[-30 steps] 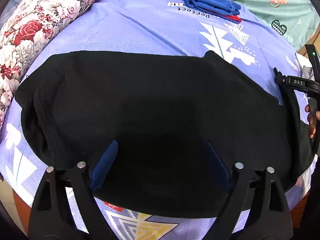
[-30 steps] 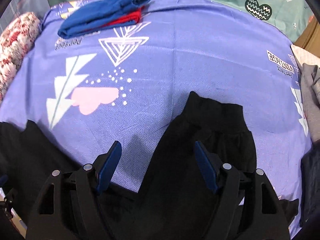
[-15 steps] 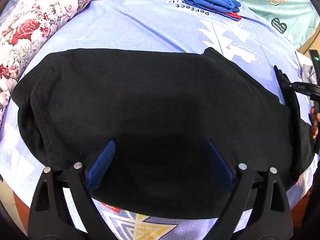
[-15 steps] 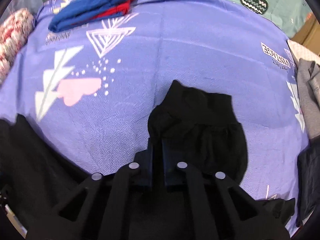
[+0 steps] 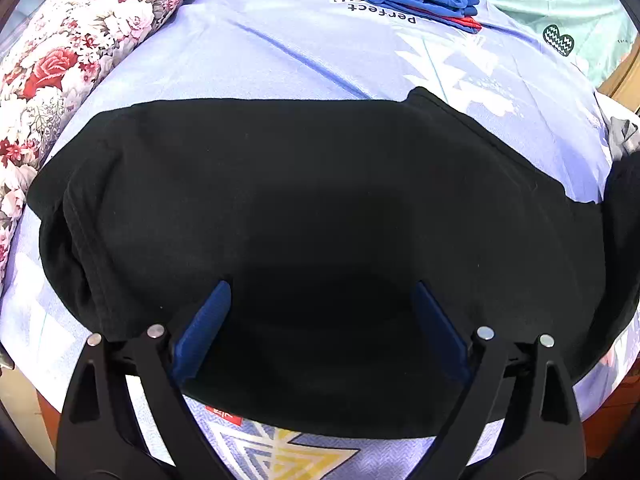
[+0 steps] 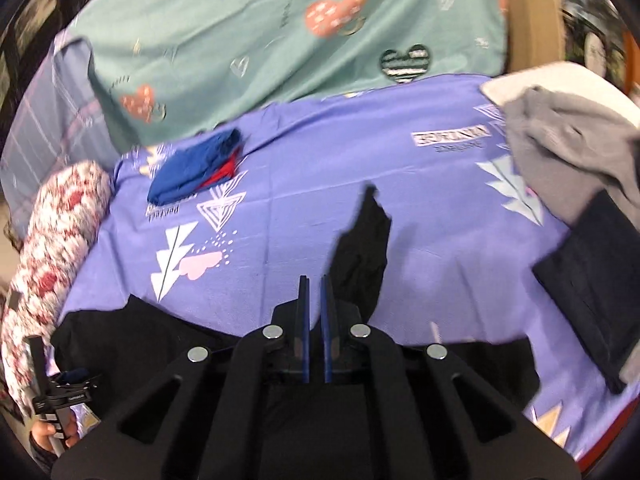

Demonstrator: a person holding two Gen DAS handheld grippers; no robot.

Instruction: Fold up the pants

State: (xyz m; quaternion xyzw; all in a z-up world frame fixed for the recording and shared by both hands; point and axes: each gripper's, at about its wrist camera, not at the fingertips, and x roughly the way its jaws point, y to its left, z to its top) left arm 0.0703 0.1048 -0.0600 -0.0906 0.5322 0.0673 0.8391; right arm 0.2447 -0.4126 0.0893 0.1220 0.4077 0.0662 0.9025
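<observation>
Now right gripper (image 6: 315, 292) clenched on pants (image 5: 304, 216) leg end, lifted off sheet (image 6: 432, 216); left gripper (image 5: 320, 300) released, over pants.

The word "perfect" is showing upside down in black on the purple printed bedsheet (image 5: 248, 52), beside a white boxed label too cut off to read; another boxed print there is seemingly blurring beyond reading.

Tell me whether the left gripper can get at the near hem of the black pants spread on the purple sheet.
Probably yes: the left gripper hangs open right over the black pants, nothing lying between its blue pads and the near hem.
</observation>
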